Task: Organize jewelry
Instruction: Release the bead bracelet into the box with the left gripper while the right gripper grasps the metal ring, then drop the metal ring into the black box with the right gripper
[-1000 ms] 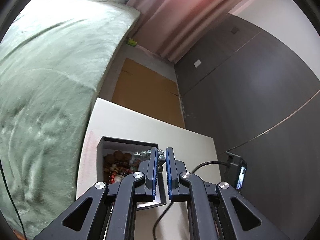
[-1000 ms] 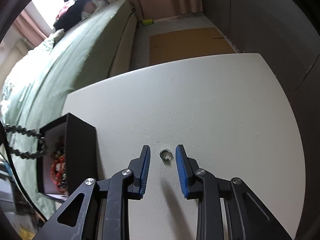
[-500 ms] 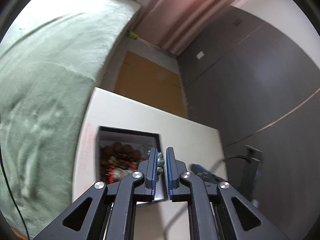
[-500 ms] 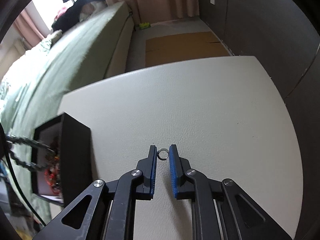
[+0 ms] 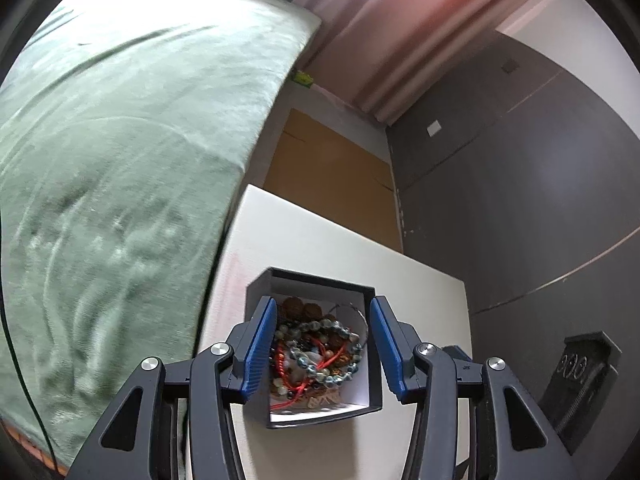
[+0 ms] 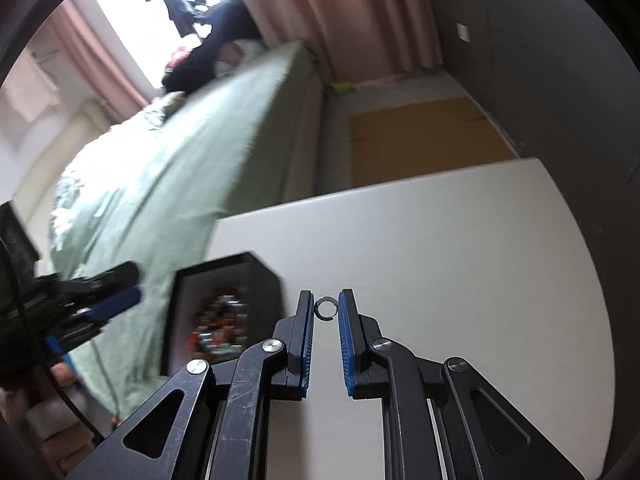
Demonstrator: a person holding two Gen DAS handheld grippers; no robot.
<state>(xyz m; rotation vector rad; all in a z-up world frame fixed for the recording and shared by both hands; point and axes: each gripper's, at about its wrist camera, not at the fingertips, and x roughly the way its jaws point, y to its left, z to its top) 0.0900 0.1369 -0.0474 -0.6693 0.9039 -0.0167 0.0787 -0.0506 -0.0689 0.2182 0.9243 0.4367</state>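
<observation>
A black open box [image 5: 370,364] stands on the white table [image 5: 320,248] and holds a tangle of bead bracelets [image 5: 320,352], grey, brown and red. My left gripper [image 5: 323,316] is open and empty, its blue pads spread above the box. My right gripper [image 6: 326,300] is shut on a small silver ring [image 6: 326,308], pinched at its fingertips and lifted above the table [image 6: 440,260]. The box [image 6: 224,312] shows blurred to its left, and the left gripper [image 6: 96,304] beyond it.
A bed with a green cover [image 5: 120,160] runs along the table's left side. Dark wall panels [image 5: 520,200] stand to the right. A black device [image 5: 580,380] sits at the right edge. Brown cardboard [image 5: 332,168] lies on the floor beyond the table.
My left gripper opened and let the grey bead bracelet drop into the box. My right gripper closed on the ring, lifted it off the table and swung left toward the box.
</observation>
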